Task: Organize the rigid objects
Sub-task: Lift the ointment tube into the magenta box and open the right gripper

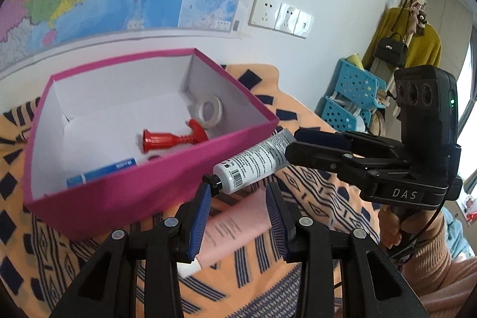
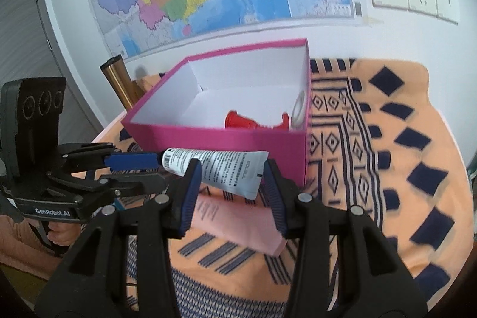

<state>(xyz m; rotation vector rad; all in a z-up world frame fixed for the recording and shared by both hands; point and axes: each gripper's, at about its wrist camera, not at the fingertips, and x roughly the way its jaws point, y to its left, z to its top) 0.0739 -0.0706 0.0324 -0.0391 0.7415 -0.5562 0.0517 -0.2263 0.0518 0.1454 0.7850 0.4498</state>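
A white tube with a black cap (image 1: 253, 161) is held in the air just in front of the pink box (image 1: 167, 187). My right gripper (image 1: 293, 143) is shut on its crimped end; the tube (image 2: 220, 172) spans its jaws in the right wrist view. My left gripper (image 1: 238, 192) is open, its left pad touching the cap. In the right wrist view the left gripper (image 2: 149, 169) reaches the cap from the left. The box (image 2: 226, 139) holds a red goblet-shaped piece (image 1: 173, 139), a white tape roll (image 1: 208, 109) and a blue item (image 1: 101, 172).
A pink booklet (image 1: 235, 225) lies on the orange patterned cloth (image 2: 387, 169) under the tube. A map and wall sockets (image 1: 280, 15) are behind the box. Blue baskets (image 1: 348, 97) and a coat rack stand at the right.
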